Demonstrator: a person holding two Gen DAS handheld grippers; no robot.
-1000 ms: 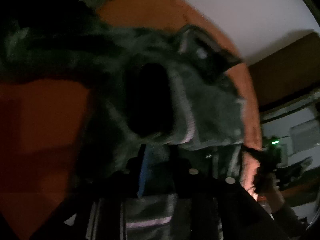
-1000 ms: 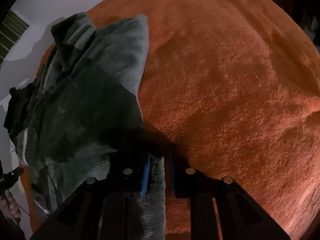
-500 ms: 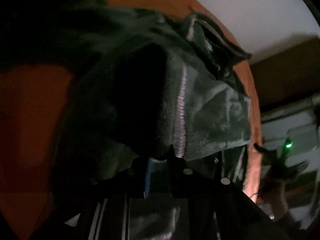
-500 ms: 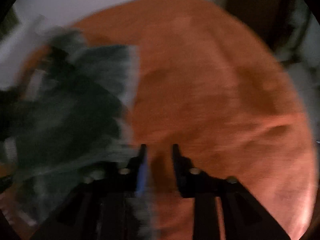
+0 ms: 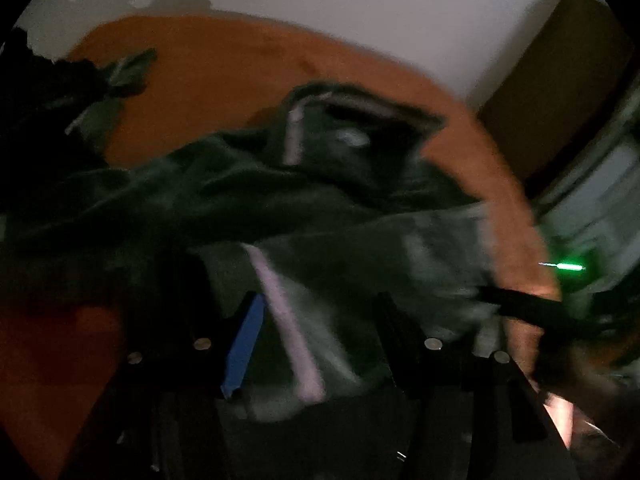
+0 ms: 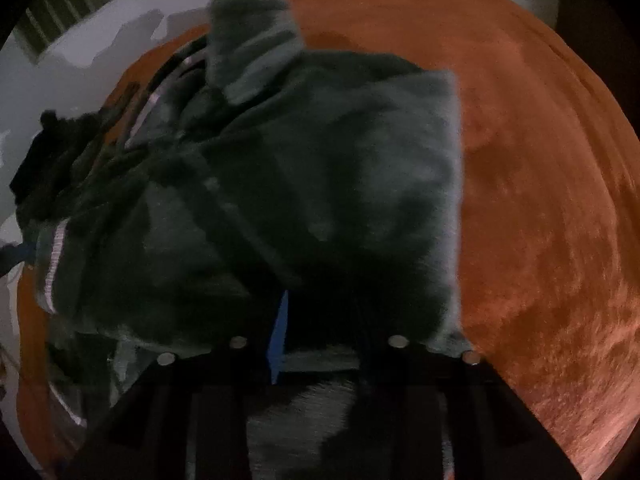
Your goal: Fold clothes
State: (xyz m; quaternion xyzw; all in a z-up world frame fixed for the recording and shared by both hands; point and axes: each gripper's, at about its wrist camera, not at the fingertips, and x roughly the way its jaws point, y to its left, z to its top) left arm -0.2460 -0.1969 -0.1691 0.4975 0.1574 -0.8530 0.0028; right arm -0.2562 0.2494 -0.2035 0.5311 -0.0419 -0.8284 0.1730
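Centrally, I see the dark green fleece garment lying rumpled on the orange blanket, its pale seam running between my left gripper fingers. Those jaws have just been opening and stand apart over the cloth, not pressing it. My right gripper has been closing; fleece lies between its fingers, but I cannot tell whether they pinch it.

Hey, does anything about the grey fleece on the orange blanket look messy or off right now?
Yes. The grey fleece garment is far from flat: it lies bunched on the orange blanket, with a pale-edged flap sticking up and folds piled unevenly. A second dark heap sits crumpled at the far edge. No visible damage.
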